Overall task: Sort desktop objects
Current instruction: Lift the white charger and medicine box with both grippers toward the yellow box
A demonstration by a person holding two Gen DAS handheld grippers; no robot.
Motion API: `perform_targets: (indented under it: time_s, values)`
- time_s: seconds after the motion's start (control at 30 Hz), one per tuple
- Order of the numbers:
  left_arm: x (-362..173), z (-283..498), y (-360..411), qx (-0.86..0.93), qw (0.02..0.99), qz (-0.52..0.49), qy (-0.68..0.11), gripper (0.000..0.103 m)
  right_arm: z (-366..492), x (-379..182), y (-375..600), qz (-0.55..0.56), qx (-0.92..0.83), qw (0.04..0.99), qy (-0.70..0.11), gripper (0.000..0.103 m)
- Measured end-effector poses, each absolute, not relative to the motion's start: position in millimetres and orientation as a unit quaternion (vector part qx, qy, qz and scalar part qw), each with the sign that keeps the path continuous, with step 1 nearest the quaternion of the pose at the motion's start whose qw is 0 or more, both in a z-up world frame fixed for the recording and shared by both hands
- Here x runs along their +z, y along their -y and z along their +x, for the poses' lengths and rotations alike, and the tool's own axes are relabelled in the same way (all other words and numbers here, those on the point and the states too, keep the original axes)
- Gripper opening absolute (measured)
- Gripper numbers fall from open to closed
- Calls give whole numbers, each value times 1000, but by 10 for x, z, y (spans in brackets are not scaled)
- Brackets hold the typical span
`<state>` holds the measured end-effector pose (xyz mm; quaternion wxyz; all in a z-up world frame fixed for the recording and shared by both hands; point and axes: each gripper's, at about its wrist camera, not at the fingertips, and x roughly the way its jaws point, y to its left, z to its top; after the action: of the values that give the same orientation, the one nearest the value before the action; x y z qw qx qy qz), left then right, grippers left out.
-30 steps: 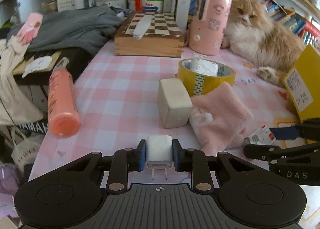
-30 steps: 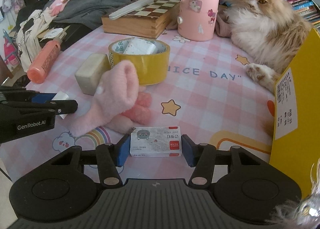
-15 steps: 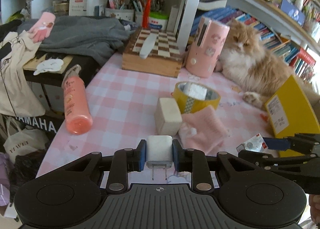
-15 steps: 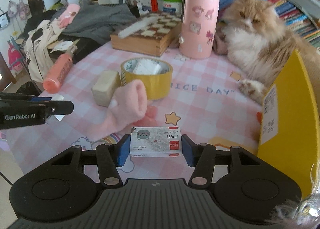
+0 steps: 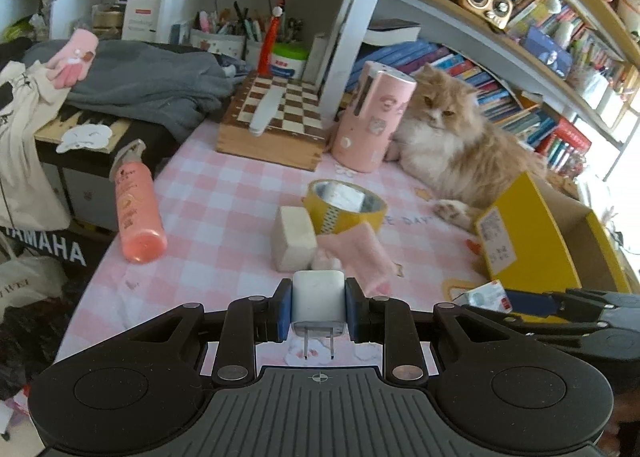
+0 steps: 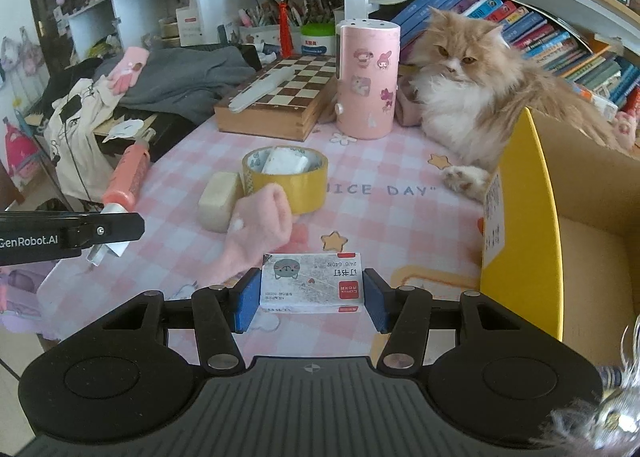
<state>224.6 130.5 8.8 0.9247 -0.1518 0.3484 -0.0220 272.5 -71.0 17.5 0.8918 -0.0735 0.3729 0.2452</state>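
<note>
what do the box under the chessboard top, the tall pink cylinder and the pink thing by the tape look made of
Chessboard box: wood, a light satin finish; grain, finger-jointed corners and inlaid squares show.
Pink cylinder: likely matte plastic; smooth even walls with stickers, a white perforated top.
Pink thing against the tape roll: fuzzy knit or fleece fabric, soft and slumped; probably a glove or sock.

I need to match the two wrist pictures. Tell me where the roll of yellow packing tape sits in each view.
Left wrist view: the roll of yellow packing tape lies on the pink checked tablecloth just above centre, behind the folded pink fleece cloth.
Right wrist view: the tape sits left of centre, behind the same cloth.
Shared landmark: the tall pink cylinder with stickers beside the wooden chessboard box.
</note>
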Motion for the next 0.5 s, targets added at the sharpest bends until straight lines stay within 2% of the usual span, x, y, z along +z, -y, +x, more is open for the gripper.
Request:
perform_targets:
  time_s: [0.5]
  values:
    - [142, 1896, -1315, -69, 922, -149, -352, 25, 2232, 199, 789, -52, 208, 900, -381, 51]
